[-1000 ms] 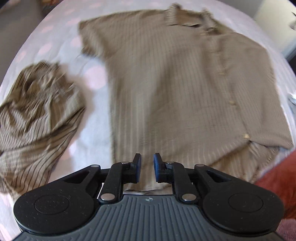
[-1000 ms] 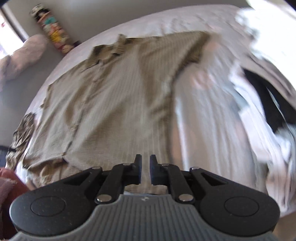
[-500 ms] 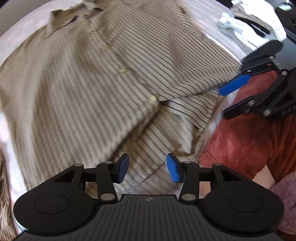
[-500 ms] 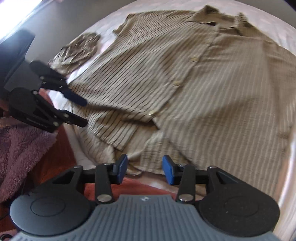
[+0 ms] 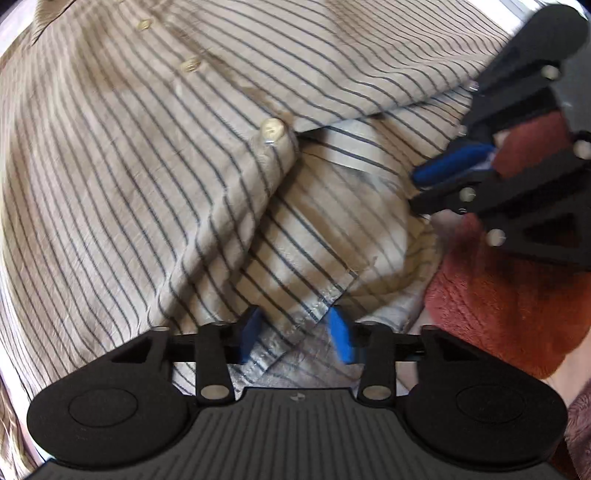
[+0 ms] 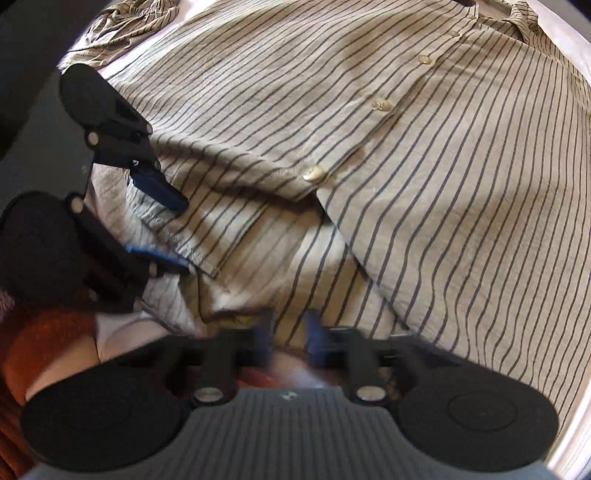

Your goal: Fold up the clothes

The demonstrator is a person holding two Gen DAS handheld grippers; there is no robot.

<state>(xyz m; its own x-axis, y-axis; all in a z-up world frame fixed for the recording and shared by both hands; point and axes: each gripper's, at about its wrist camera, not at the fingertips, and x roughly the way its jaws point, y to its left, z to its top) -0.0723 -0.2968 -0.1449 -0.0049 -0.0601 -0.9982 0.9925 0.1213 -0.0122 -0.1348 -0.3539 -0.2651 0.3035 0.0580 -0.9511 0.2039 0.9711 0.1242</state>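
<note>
We see a beige striped shirt (image 5: 155, 177) spread flat, filling most of both wrist views, its button placket running from the upper left of the left view down to the centre. Its rumpled hem lies along the bottom of each frame.

Our left gripper (image 5: 297, 334) sits at the bottom centre of its own view, its blue pads on either side of a hem corner. The jaws are closing, with cloth between them; the pads do not look pressed tight yet. Our right gripper (image 6: 289, 341) is at the bottom centre of its view, blurred, jaws also closing around a fold of hem; whether the pads already pinch we cannot tell.

To do this step well, we judge that each gripper should catch both layers of the hem squarely before lifting, and that the two should rise together so the fold stays even.

Counts: one shirt laid out; one second striped garment (image 6: 125, 29), bunched at the upper left of the right view; four buttons (image 6: 313, 174) visible in that view; two grippers; one rust-coloured fleece cloth (image 5: 495, 314) at the lower right of the left view.
</note>
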